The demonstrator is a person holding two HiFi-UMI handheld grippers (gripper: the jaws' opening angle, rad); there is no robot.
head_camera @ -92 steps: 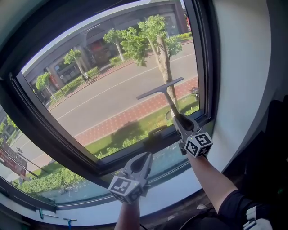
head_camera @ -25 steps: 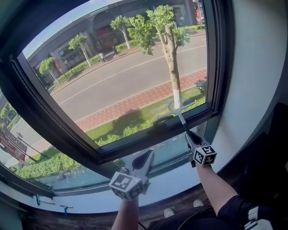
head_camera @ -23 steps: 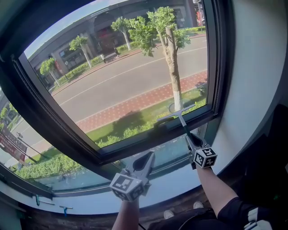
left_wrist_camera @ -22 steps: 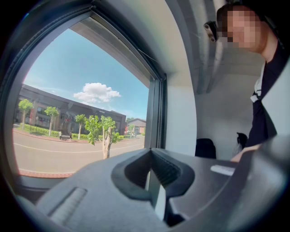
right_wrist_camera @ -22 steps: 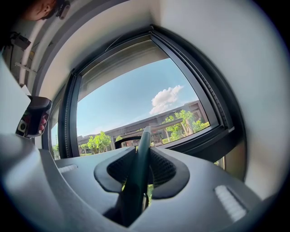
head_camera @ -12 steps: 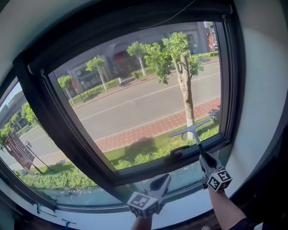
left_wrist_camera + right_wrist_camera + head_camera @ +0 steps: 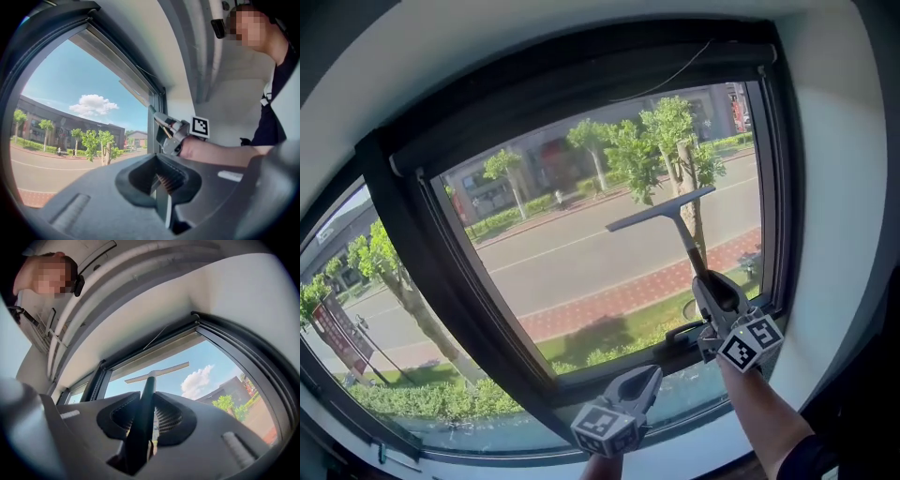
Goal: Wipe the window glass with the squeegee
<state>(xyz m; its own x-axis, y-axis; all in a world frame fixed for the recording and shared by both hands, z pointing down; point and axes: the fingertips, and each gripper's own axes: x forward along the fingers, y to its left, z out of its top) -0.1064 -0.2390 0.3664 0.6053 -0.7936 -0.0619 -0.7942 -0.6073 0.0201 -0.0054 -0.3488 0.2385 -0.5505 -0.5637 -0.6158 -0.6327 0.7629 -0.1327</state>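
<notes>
The squeegee [image 7: 661, 208] has a long thin blade on a dark handle. Its blade lies tilted against the window glass [image 7: 572, 262], right of centre, in front of the tree outside. My right gripper [image 7: 715, 286] is shut on the handle below the blade. In the right gripper view the handle [image 7: 145, 404] runs up between the jaws to the blade [image 7: 157, 372]. My left gripper [image 7: 644, 377] hangs low by the bottom frame, shut on nothing. In the left gripper view its jaws meet at my left gripper [image 7: 161, 177], with the right gripper [image 7: 171, 135] seen beyond.
A thick black window frame [image 7: 408, 253] surrounds the pane, with a lower narrow pane [image 7: 487, 427] beneath. A white wall [image 7: 839, 187] rises at the right. A thin cord [image 7: 666, 77] hangs across the top frame. A person's arm [image 7: 220, 152] reaches in.
The right gripper has lifted the squeegee from the pane's bottom right edge up to mid-height on the glass. The head view has tilted upward. The left gripper stays low.
</notes>
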